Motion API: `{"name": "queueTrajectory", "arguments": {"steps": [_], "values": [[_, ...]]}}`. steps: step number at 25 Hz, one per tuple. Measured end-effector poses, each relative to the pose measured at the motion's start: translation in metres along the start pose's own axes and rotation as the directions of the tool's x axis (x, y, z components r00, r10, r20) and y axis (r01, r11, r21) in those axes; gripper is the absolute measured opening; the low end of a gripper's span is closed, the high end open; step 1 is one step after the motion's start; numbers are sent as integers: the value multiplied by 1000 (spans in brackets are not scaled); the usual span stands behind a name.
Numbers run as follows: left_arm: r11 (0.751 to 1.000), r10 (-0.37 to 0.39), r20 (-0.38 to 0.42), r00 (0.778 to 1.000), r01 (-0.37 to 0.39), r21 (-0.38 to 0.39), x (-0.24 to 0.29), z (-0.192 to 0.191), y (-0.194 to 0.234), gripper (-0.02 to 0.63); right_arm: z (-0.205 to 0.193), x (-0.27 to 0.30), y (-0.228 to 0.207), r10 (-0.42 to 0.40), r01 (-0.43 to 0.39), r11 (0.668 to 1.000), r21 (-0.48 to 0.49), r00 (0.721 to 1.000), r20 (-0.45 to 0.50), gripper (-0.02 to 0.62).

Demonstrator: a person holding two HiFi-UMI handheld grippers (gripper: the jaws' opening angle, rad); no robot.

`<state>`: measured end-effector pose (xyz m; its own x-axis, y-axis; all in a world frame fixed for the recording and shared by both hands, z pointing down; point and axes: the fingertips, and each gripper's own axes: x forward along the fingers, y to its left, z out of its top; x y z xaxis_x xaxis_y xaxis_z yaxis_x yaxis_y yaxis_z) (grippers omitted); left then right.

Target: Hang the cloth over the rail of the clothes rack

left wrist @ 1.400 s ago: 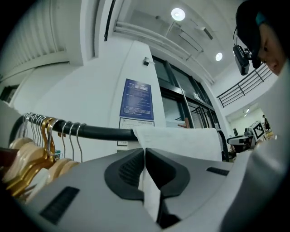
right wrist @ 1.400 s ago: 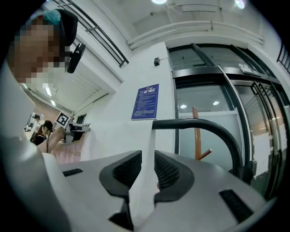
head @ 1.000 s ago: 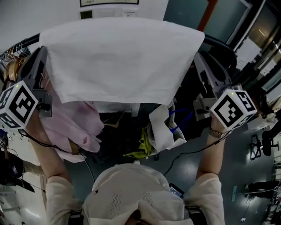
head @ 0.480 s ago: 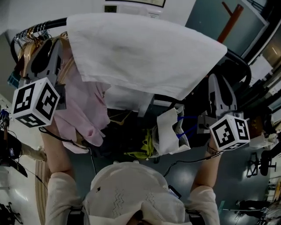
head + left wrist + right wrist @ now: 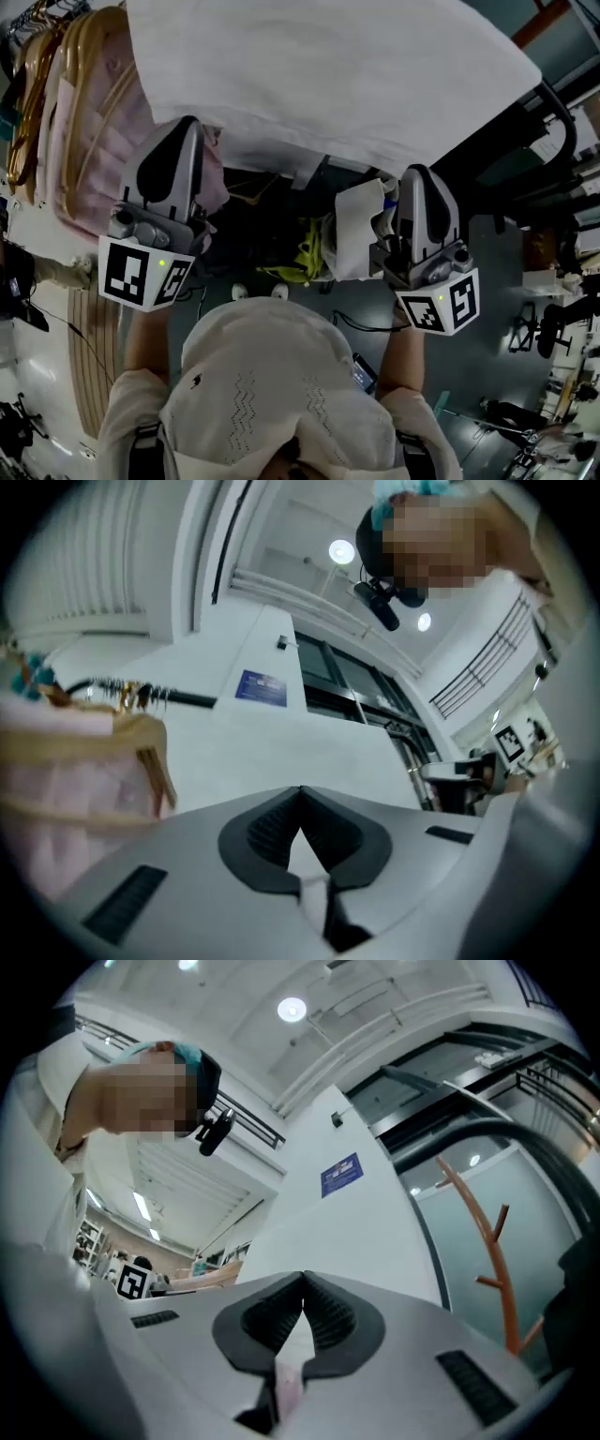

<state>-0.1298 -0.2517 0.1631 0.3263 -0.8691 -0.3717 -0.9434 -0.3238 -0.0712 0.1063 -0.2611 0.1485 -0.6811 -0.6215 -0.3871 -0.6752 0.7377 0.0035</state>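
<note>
The left gripper (image 5: 300, 792) has its jaws pressed together tip to tip, holding nothing, and the right gripper (image 5: 303, 1279) is the same. Just ahead of both, the white cloth (image 5: 328, 75) lies draped over the black rail (image 5: 487, 145). Pink garments (image 5: 98, 150) on wooden hangers (image 5: 37, 103) hang left of the left gripper. Below is the grey floor (image 5: 497, 281). Beyond is a white wall with a blue sign (image 5: 262, 687) and round ceiling lights (image 5: 341, 551).

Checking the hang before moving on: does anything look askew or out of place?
Nothing much. The white cloth lies draped smoothly over the rail. Only the crumpled white and yellow-green heap below it looks untidy.
</note>
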Motion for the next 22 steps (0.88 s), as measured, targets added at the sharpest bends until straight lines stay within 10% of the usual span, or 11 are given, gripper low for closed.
{"name": "queueTrajectory", "arguments": {"steps": [5, 12, 22], "values": [[977, -110, -159, 981, 77, -198, -25, -89, -43, 12, -83, -14, 25, -22, 24, 1000, 12, 990, -139, 18], [998, -22, -195, 981, 10, -58, -47, -127, -67, 12, -160, -46, 38, -18, 63, 987, 145, 956, -293, 20], [988, -137, -241, 961, 114, -106, -53, -174, -128, 12, -208, -72, 62, 116, -90, 992, 84, 906, -407, 20]]}}
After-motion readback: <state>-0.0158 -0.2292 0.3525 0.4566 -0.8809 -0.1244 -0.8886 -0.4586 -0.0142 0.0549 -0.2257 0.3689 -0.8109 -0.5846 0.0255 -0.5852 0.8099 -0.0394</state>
